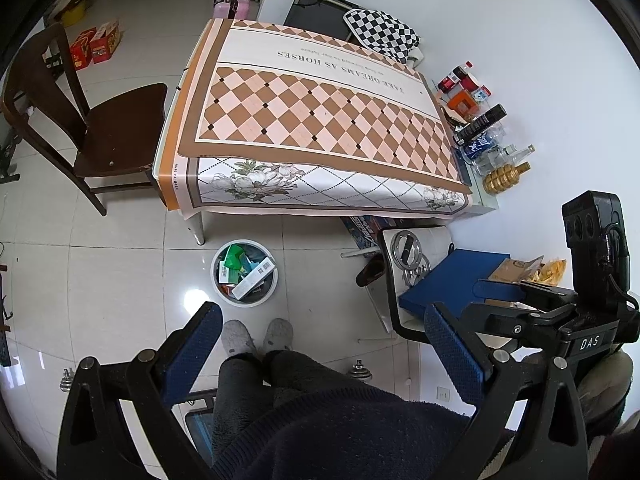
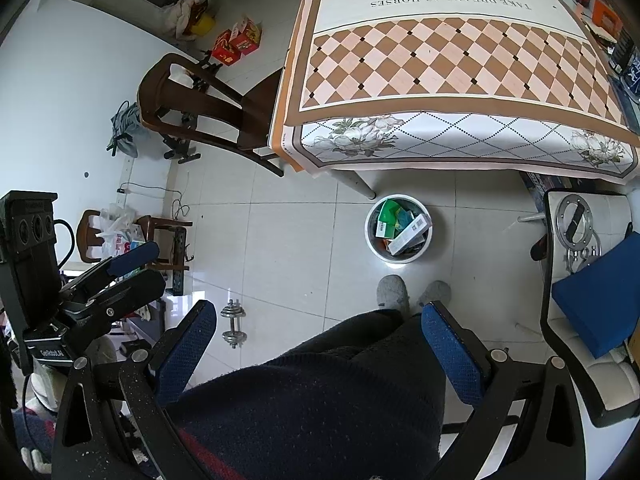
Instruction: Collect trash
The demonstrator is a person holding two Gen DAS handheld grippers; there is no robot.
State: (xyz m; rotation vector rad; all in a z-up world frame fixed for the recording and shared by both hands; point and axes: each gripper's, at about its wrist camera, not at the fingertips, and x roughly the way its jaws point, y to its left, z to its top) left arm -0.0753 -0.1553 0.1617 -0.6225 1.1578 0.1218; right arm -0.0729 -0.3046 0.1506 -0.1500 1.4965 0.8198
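Note:
A white round trash bin (image 1: 240, 303) (image 2: 396, 259) stands on the tiled floor by the table leg. It holds green packets and a long white carton (image 1: 254, 278) (image 2: 410, 234). My left gripper (image 1: 326, 346) hangs open above the person's legs, nothing between its blue pads (image 1: 198, 346). My right gripper (image 2: 320, 344) is open too, equally bare, level with the left one. Both sit well short of the bin. The table (image 1: 320, 112) (image 2: 460, 60) wears a brown-and-pink checked cloth with nothing lying on it.
A dark wooden chair (image 1: 100, 128) (image 2: 200, 116) stands left of the table. A white chair with a blue box (image 1: 448, 284) (image 2: 592, 296) is at right. Bottles and boxes (image 1: 480, 120) line the wall. A dumbbell (image 2: 233, 322) lies on the floor. Grey slippers (image 1: 256, 336) face the bin.

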